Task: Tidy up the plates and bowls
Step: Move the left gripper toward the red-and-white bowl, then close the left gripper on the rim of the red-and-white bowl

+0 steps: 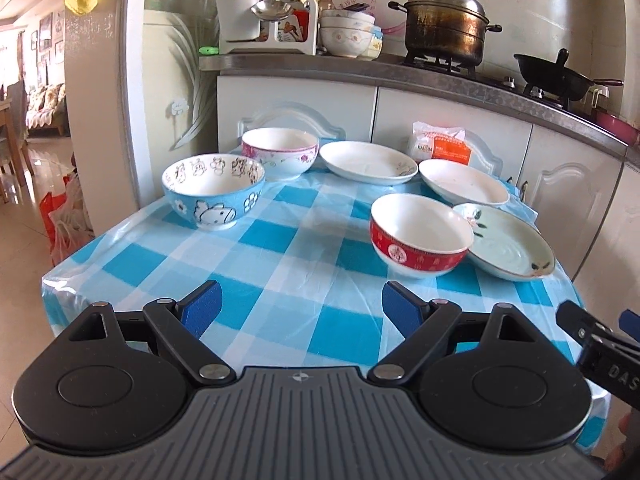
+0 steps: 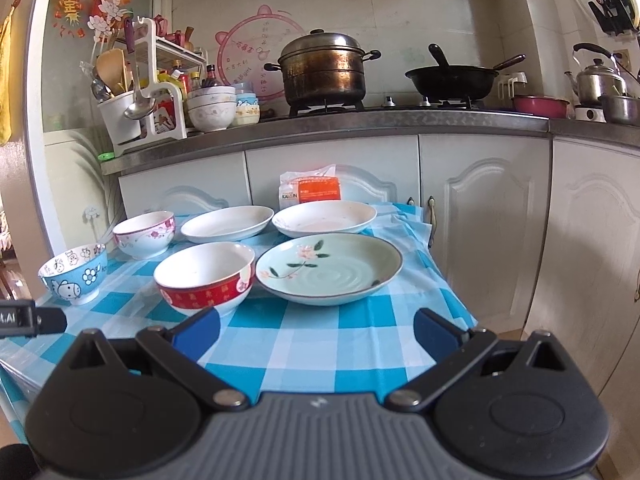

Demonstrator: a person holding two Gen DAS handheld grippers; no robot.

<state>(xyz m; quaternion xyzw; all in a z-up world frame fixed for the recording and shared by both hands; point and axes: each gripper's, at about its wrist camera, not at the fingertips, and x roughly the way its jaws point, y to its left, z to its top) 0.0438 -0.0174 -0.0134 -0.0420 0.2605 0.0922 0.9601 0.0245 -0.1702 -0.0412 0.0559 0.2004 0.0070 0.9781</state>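
I find both tongs, left (image 1: 301, 307) and right (image 2: 316, 332), spread wide and empty. The red bowl (image 2: 205, 278) sits at centre frame in the right view, just above the right tongs' left finger; I judge the right nearer.

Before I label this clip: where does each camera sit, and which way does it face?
Left wrist: on the left gripper, jaws open, facing across the checked table to the blue bowl; the right gripper edges in.
Right wrist: on the right gripper, jaws open, facing the green plate.
Shared: red bowl and steamer pot.
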